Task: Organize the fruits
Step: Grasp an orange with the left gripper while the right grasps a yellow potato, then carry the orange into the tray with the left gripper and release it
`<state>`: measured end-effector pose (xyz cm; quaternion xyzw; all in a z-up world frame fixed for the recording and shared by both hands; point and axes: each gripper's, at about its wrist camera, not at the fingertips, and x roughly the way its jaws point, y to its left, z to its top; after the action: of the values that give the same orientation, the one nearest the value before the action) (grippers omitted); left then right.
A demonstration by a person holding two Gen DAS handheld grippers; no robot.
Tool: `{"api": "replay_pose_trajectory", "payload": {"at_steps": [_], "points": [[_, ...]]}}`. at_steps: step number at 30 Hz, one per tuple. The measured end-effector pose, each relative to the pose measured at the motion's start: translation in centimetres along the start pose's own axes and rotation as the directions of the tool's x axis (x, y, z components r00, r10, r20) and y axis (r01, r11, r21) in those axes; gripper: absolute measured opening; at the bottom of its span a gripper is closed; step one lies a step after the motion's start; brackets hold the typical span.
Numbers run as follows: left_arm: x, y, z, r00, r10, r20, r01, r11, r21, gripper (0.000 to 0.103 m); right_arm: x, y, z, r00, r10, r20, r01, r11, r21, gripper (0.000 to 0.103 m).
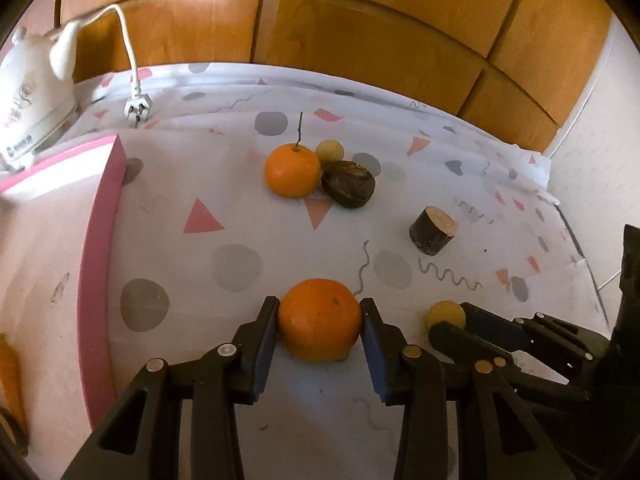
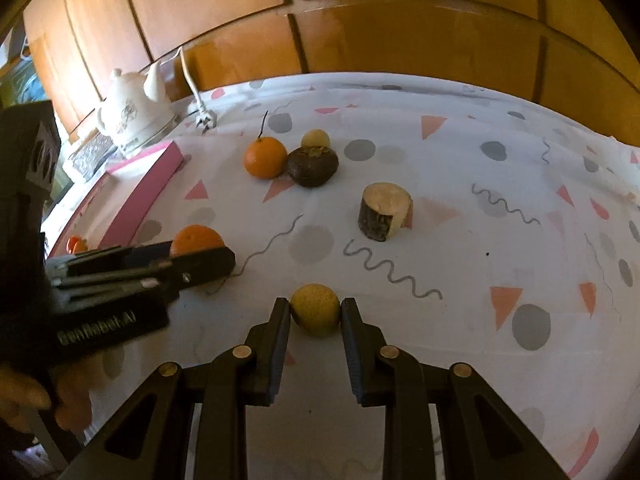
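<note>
Left gripper (image 1: 320,312) has its jaws clamped on an orange (image 1: 319,319), one pad on each side, fruit sitting on the surface (image 1: 240,208) near the camera. Right gripper (image 2: 315,304) has its jaws closed on a small yellow fruit (image 2: 315,310), pads touching both flanks, also down on the surface. The two grippers are side by side, right one just beside the left in the left wrist view. Further back: second orange (image 1: 293,170) with a thin stem standing up, touching a dark brown fruit (image 1: 348,184), with another small yellow fruit (image 1: 329,151) right behind them. A short dark log piece (image 1: 432,231) with a pale cut face stands alone, well apart from that cluster, toward the right. Pink tray (image 1: 100,240) runs along the left edge of the surface; something orange shows inside it, can't tell what. White kettle (image 2: 134,116) and its loose plug (image 1: 137,109) sit at the far left by the wooden panels (image 1: 360,40). Patterned cloth covers the surface.
</note>
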<state>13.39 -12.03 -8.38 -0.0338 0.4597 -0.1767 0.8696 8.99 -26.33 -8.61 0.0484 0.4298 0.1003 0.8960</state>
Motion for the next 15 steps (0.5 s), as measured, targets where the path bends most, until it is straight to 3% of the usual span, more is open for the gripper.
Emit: {"api": "replay_pose_trajectory", "payload": {"at_steps": [15], "points": [[-0.01, -0.22, -1.00, 0.998, 0.029, 0.056, -0.030, 0.999, 0.017, 0.043, 0.51, -0.31, -0.20, 0.999, -0.011, 0.044, 0.007, 0.997, 0.077, 0.026]]}}
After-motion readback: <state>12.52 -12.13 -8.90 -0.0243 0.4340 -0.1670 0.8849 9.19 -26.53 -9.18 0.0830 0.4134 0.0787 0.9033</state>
